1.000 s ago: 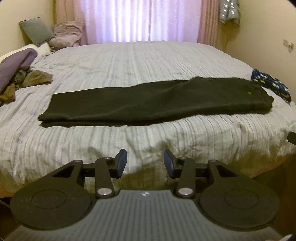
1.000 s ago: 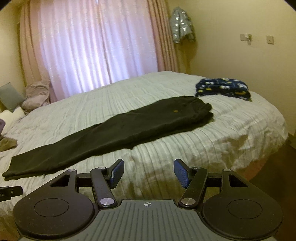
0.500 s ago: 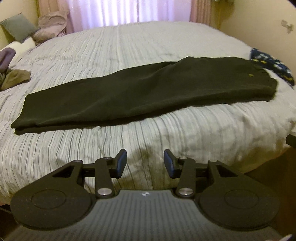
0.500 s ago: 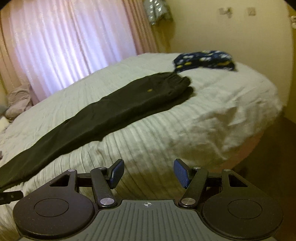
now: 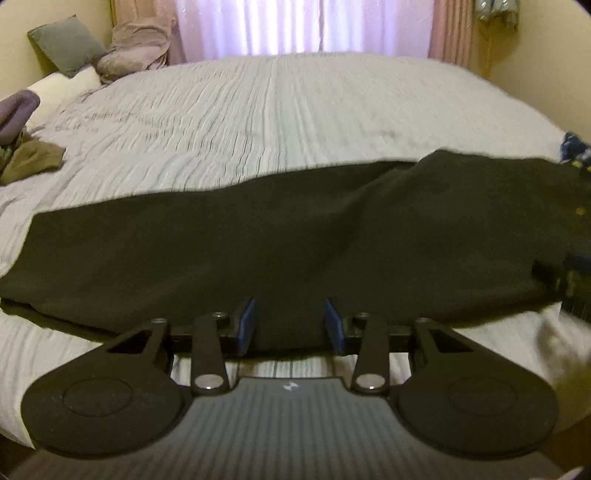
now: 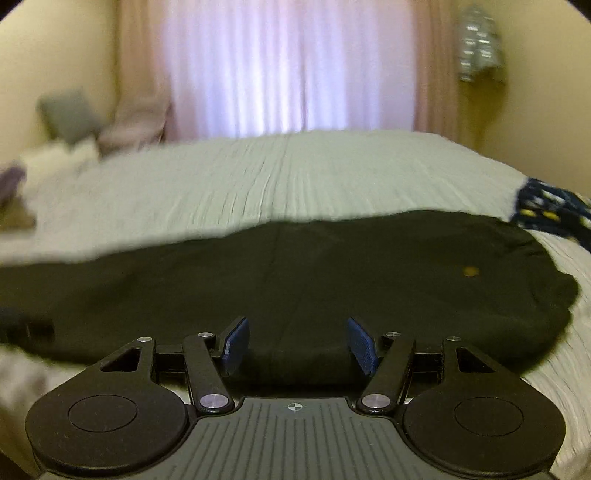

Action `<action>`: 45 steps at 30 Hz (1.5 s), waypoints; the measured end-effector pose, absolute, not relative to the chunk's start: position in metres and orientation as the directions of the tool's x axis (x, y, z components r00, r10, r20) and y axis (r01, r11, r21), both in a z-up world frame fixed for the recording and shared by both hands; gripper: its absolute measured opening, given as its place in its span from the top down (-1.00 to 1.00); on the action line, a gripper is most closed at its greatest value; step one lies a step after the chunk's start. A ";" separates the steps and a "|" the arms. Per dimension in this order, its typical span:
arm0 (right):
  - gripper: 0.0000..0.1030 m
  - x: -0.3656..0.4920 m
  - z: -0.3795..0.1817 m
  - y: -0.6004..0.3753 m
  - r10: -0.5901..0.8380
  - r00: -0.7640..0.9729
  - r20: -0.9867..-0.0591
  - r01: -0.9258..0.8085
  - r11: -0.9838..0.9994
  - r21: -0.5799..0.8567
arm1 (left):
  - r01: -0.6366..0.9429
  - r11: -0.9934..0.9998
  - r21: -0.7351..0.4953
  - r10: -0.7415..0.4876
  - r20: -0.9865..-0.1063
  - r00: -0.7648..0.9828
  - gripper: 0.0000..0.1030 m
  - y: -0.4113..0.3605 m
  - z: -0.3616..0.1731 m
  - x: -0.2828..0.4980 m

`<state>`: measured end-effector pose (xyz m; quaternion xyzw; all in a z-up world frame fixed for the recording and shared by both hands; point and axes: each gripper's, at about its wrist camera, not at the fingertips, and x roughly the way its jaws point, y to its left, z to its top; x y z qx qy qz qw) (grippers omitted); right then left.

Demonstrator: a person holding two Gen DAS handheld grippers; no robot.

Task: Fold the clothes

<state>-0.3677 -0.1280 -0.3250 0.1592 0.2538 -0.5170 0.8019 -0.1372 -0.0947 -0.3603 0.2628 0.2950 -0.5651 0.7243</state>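
**Around you: bed and window**

Ahead of you, a striped grey bedspread (image 5: 295, 122) covers the bed. Pink curtains (image 5: 295, 26) hang behind it. A grey cushion (image 5: 64, 42) and a white pillow (image 5: 61, 86) sit far left.

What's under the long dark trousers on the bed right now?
The long dark trousers lie flat on the grey striped bedspread. Anything beneath them is covered.

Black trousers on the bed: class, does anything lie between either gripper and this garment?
Nothing visible does. The black trousers lie flat on the striped bedcover, straight ahead of the left gripper and right gripper. Both jaws are empty; the left's are closing. The blue patterned garment sits aside, beyond the waistband.
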 end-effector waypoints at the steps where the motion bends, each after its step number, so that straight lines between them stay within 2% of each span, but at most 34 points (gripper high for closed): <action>1: -0.22 -0.366 -0.330 -0.126 -0.749 0.330 -0.574 0.906 0.422 -0.029 | 0.972 0.232 0.048 -0.665 -0.721 0.194 0.28 -0.096 -0.368 -0.136; 5: -0.22 -0.359 -0.351 -0.117 -0.753 0.302 -0.584 0.887 0.447 -0.117 | 0.971 0.238 0.034 -0.677 -0.711 0.191 0.27 -0.092 -0.371 -0.131; 10: -0.22 -0.357 -0.334 -0.105 -0.768 0.252 -0.589 0.922 0.375 -0.095 | 0.956 0.293 0.010 -0.639 -0.742 0.204 0.28 -0.080 -0.354 -0.104; 14: -0.22 -0.358 -0.323 -0.079 -0.760 0.232 -0.607 0.962 0.273 0.027 | 0.945 0.328 0.015 -0.612 -0.758 0.225 0.27 -0.059 -0.344 -0.078; 19: -0.22 -0.357 -0.322 -0.057 -0.696 0.291 -0.656 0.957 0.210 0.202 | 0.910 0.415 0.012 -0.568 -0.778 0.269 0.27 -0.030 -0.343 -0.032; 22: -0.22 -0.349 -0.315 -0.053 -0.693 0.261 -0.672 0.965 0.197 0.171 | 0.887 0.459 0.045 -0.534 -0.785 0.316 0.25 -0.014 -0.342 -0.015; 34: -0.22 -0.339 -0.302 -0.063 -0.697 0.255 -0.670 0.966 0.205 0.156 | 0.863 0.506 0.018 -0.543 -0.770 0.335 0.23 -0.001 -0.331 0.010; 37: -0.22 -0.345 -0.305 -0.066 -0.692 0.245 -0.679 0.969 0.192 0.154 | 0.845 0.524 -0.108 -0.604 -0.746 0.280 0.23 0.003 -0.330 0.030; 40: -0.22 -0.354 -0.308 -0.068 -0.691 0.229 -0.686 0.973 0.174 0.149 | 0.706 0.560 -0.433 -0.715 -0.683 0.148 0.29 0.015 -0.335 0.079; 41: -0.22 -0.356 -0.310 -0.069 -0.690 0.221 -0.689 0.975 0.166 0.147 | 0.639 0.570 -0.516 -0.737 -0.666 0.119 0.39 0.017 -0.340 0.095; 45: -0.22 -0.366 -0.316 -0.073 -0.683 0.195 -0.703 0.981 0.136 0.140 | 0.480 0.583 -0.655 -0.779 -0.618 0.103 0.41 0.020 -0.355 0.132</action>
